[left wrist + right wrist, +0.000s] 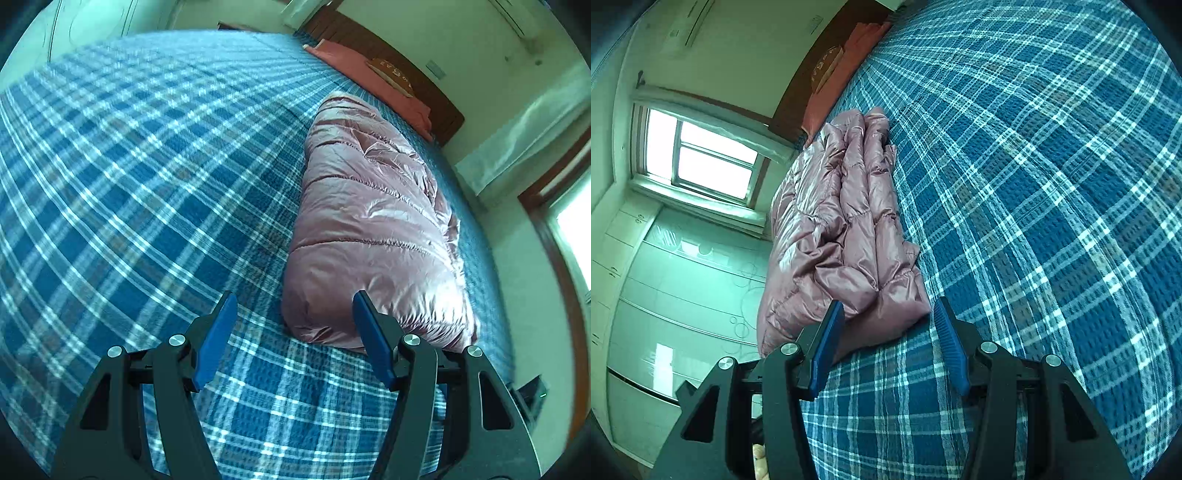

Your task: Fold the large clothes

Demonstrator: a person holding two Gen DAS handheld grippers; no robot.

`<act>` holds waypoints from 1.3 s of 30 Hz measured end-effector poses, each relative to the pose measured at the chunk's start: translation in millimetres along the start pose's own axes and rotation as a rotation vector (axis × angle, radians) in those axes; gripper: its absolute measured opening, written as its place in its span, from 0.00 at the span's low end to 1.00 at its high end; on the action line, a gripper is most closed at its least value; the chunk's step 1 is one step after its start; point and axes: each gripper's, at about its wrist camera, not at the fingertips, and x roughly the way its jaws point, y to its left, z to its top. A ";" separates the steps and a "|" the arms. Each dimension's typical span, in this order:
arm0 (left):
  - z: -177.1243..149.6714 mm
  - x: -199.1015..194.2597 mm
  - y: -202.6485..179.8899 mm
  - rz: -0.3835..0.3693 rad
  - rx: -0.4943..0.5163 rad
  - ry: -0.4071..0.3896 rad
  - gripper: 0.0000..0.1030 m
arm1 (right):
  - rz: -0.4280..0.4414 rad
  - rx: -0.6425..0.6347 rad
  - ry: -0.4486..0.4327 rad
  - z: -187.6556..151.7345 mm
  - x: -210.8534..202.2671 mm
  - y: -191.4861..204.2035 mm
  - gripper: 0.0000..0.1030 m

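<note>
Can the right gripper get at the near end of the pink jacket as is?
Probably yes. The right gripper is open with the folded pink puffer jacket right ahead, its near end between the fingers; only the plaid bedspread lies around it.

shiny mauve-pink jacket (373,229); blue-and-white plaid bedspread (147,177); blue fingers (827,343)

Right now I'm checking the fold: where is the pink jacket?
The pink jacket lies folded on the plaid bedspread, just ahead of both open grippers, below the red pillow by the headboard.
</note>
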 end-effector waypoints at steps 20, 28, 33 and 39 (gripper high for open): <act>-20.8 -83.3 -56.6 0.269 0.370 -0.304 0.94 | -0.436 -0.504 -0.187 -69.4 -36.2 117.4 0.72; -20.2 -113.5 -76.8 0.280 0.415 -0.371 0.97 | -0.463 -0.624 -0.310 -63.6 -53.2 165.0 0.77; -19.2 -124.1 -83.2 0.270 0.425 -0.389 0.97 | -0.457 -0.687 -0.349 -70.1 -63.2 185.3 0.77; -19.1 -128.0 -83.5 0.255 0.411 -0.382 0.97 | -0.440 -0.703 -0.362 -74.7 -66.2 194.2 0.77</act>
